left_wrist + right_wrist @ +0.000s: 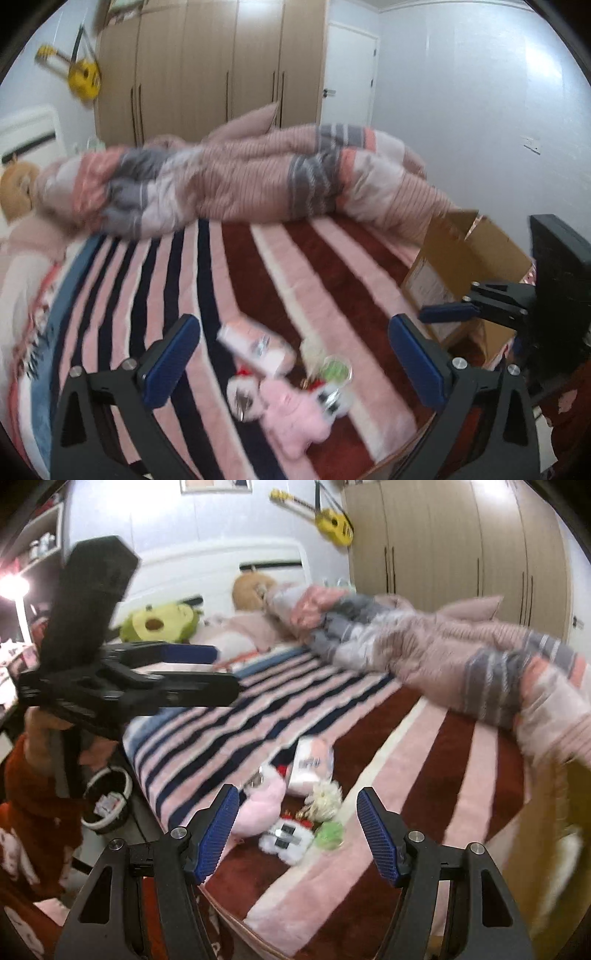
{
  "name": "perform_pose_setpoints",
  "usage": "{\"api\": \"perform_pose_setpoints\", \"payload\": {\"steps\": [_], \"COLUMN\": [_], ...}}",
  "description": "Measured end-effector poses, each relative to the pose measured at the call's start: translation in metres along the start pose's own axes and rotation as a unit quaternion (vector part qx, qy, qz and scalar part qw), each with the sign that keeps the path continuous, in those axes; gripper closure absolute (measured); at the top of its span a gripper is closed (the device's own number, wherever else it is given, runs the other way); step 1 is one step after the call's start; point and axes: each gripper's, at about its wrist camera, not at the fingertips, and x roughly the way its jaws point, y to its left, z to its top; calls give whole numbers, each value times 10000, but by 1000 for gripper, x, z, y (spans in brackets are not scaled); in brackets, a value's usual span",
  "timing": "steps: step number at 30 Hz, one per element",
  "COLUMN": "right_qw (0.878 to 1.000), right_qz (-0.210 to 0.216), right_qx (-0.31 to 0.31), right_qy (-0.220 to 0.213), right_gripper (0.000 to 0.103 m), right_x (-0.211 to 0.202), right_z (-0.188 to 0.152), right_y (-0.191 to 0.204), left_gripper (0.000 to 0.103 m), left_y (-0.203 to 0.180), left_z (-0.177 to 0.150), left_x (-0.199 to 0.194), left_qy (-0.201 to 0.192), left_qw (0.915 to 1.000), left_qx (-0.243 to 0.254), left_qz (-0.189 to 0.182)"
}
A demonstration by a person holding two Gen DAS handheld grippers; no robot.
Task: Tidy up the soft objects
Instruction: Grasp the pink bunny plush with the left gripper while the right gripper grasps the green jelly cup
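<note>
Both of my tools are over the near edge of the bed (332, 266), above the striped blanket (369, 760), and neither carries anything. My left tool (291, 358) is spread wide, with nothing between its blue pads. My right tool (297, 830) is spread to a moderate gap, also empty.

The soft objects lie in a small cluster near the bed edge, touching or just beside one another:
- a pink plush toy (291, 417)
- a white plush with black markings (286, 836)
- a pink-and-white soft pouch (258, 345)
- a small green plush piece (328, 832)
- a cream fluffy piece (325, 797)

An open cardboard box (469, 258) stands beside the bed on my right and looks like the likely receptacle, though I cannot confirm that.

Step in hand, as I judge it: approach and select one item.

Procedure:
1. Pick an item at the outside of the cluster; the pink plush toy is nearest my left tool.
2. Centre the pads on either side of the body, not on a limb.
3. Descend until the pads straddle the bulk, then close until the plush compresses slightly.
4. Lift straight up, so neighbouring items are not dragged off the edge.

Caution: both views are blurred, so the exact contact between items cannot be determined. Keep the two tools apart; they are close over the same cluster.
</note>
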Motion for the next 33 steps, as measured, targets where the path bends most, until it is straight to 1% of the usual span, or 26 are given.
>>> {"api": "perform_pose_setpoints", "payload": {"steps": [3, 5, 8, 9, 10, 12, 14, 17, 20, 24, 26, 27, 29, 30, 33], "right_qw": [9996, 9989, 9974, 9968, 9962, 9952, 9945, 9936, 9924, 9911, 9913, 9913, 9915, 9915, 9914], "right_qz": [53, -96, -312, -339, -359, -372, -360, -438, -548, -667, -691, -710, -742, -750, -796], "right_qx": [109, 194, 225, 240, 271, 372, 457, 394, 357, 348, 284, 245, 202, 207, 95], "right_qy": [244, 404, 613, 678, 749, 824, 875, 962, 1040, 1096, 1080, 1076, 1053, 1039, 1034], "right_gripper": [51, 55, 61, 63, 65, 65, 65, 65, 65, 65, 65, 65, 66, 67, 65], "right_x": [34, 53, 81, 88, 97, 106, 114, 123, 130, 136, 138, 139, 139, 139, 139], "right_z": [-16, -26, -38, -41, -46, -51, -54, -57, -59, -61, -62, -62, -62, -62, -61], "right_y": [-4, -10, -20, -23, -26, -32, -36, -35, -35, -37, -36, -34, -34, -33, -31], "left_gripper": [2, 2, 4, 11, 21, 29, 29, 29, 29, 29, 38, 50, 58, 64, 72], "left_y": [19, 29, 35, 35, 36, 36, 36, 36, 34, 28, 25, 25, 26, 28, 35], "left_z": [-29, -51, -77, -85, -93, -106, -117, -130, -137, -141, -143, -143, -143, -143, -143], "left_x": [11, 21, 39, 43, 49, 61, 71, 84, 95, 107, 112, 114, 115, 115, 111], "left_qy": [248, 431, 669, 744, 830, 1022, 1169, 1292, 1394, 1492, 1508, 1497, 1507, 1510, 1501], "left_qw": [9992, 9978, 9949, 9937, 9921, 9864, 9817, 9779, 9752, 9746, 9756, 9765, 9776, 9770, 9755], "left_qx": [-246, -411, -557, -602, -659, -827, -964, -1056, -1150, -1115, -1094, -1076, -1053, -1085, -1165], "left_qz": [-189, -303, -508, -579, -678, -985, -1152, -1263, -1278, -1243, -1165, -1112, -1022, -1048, -1108]}}
